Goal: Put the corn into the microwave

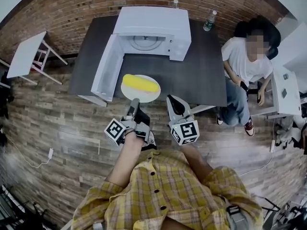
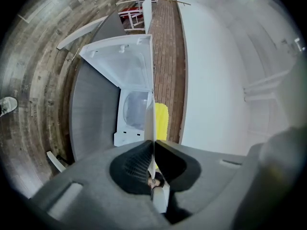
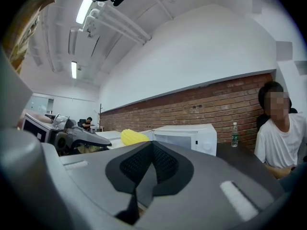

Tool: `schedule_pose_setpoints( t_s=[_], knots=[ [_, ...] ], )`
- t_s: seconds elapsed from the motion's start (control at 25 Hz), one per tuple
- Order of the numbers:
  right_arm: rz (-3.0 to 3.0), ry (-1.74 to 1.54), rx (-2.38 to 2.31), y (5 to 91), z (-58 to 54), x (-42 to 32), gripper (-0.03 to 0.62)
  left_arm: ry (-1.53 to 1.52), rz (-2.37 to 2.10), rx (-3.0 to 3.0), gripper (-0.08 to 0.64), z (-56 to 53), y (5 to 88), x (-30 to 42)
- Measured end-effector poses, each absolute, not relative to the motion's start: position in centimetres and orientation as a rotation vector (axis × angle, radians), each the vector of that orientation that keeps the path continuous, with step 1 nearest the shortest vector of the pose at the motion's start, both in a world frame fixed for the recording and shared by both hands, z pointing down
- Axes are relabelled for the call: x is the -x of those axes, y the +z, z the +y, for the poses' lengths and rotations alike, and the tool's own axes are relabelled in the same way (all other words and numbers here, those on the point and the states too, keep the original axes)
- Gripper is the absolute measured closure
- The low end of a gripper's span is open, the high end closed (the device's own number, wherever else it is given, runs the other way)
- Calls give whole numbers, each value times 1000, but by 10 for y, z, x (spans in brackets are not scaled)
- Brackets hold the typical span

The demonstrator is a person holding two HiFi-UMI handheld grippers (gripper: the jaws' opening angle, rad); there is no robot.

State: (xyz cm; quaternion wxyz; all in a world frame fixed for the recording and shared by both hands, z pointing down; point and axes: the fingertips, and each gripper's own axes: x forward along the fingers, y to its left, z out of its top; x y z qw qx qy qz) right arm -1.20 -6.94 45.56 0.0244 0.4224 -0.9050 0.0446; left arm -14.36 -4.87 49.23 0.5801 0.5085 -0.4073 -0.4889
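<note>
1. Yellow corn [image 1: 140, 83]: one cob. It lies across the plate in front of the microwave, outside the cavity.
2. White plate [image 1: 144, 97]: one, round, over the near part of the table. Whether it rests on the top or is lifted, you cannot tell from these views.
3. Microwave [image 1: 151, 20]: one, white, at the far side of the table. Its door [image 1: 106, 66] is swung fully open to your left and the round turntable shows inside.
4. Table [image 1: 196, 80]: one, with a dark top.
5. Your left gripper [image 1: 134, 104]: one. Its jaws are clamped on the near rim of the plate, which its own view shows edge-on as a thin white line between the pads, with the cob just beyond.
6. Your right gripper [image 1: 173, 102]: one, just to the right of the plate and not touching it. Its jaws are pressed together with nothing between them.
7. Marker cubes: two, one on each gripper.
8. Bottles: two on the far edge of the table, one [image 1: 209, 20] to the right of the microwave and one [image 1: 175, 4] behind it.
9. Seated person [image 1: 244, 63]: one, in a white shirt, at the right end of the table.
</note>
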Motion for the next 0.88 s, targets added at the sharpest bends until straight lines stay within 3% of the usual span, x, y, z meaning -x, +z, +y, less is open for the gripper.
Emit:
schedule_pose_setpoints(
  t_s=[0.88],
  knots=[
    [-2746, 176, -1410, 449, -157, 44, 589, -1081, -880, -1182, 537, -149, 500, 179]
  ],
)
